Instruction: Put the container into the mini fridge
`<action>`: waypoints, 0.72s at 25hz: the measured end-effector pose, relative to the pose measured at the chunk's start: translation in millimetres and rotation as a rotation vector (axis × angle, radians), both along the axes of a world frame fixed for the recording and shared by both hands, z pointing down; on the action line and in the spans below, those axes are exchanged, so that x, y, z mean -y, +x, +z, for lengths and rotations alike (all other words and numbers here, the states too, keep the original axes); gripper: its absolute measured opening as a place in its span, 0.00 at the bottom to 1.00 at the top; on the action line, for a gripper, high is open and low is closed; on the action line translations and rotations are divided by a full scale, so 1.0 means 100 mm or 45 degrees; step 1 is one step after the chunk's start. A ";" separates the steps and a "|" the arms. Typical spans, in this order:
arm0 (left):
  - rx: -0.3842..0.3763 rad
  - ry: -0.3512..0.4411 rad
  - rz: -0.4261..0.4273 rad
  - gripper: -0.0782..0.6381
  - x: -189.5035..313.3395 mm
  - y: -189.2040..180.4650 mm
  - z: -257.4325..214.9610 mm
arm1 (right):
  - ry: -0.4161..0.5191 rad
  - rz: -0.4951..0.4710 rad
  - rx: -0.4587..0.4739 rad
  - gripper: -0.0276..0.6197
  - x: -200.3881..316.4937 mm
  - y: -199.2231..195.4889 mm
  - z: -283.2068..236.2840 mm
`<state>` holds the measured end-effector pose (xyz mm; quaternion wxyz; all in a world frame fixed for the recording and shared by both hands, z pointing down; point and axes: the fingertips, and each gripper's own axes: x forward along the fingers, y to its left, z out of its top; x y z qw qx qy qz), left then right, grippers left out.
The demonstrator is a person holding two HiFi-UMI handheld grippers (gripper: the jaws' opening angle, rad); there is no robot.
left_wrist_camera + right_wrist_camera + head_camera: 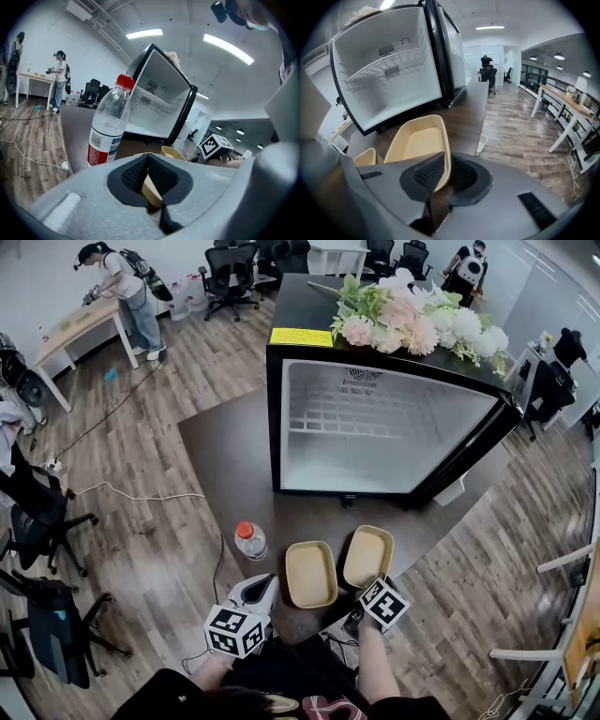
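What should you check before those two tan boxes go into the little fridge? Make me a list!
1. Fridge door open: ok. The mini fridge stands open, facing the containers.
2. Room inside: ok. Nothing shows under its wire shelf.
3. Left gripper grip: ok. Its jaws are shut on the rim of the left container.
4. Right gripper grip: ok. Its jaws are shut on the rim of the right container.
5. Bottle out of the way: ok. It stands left of both containers, not between them and the fridge.

Left gripper [148, 177] pinches left container [310, 574]; right gripper [444, 174] (steeper) right container [368, 556].
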<state>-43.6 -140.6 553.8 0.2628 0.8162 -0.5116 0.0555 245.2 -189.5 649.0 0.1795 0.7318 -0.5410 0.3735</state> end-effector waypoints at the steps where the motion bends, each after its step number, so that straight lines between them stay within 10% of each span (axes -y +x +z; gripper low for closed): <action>1: 0.001 0.000 0.003 0.12 0.01 0.00 0.00 | -0.007 0.003 -0.002 0.10 0.00 0.00 0.01; 18: 0.022 0.005 0.033 0.12 0.15 -0.02 0.00 | 0.127 -0.084 -0.041 0.09 0.29 -0.12 -0.33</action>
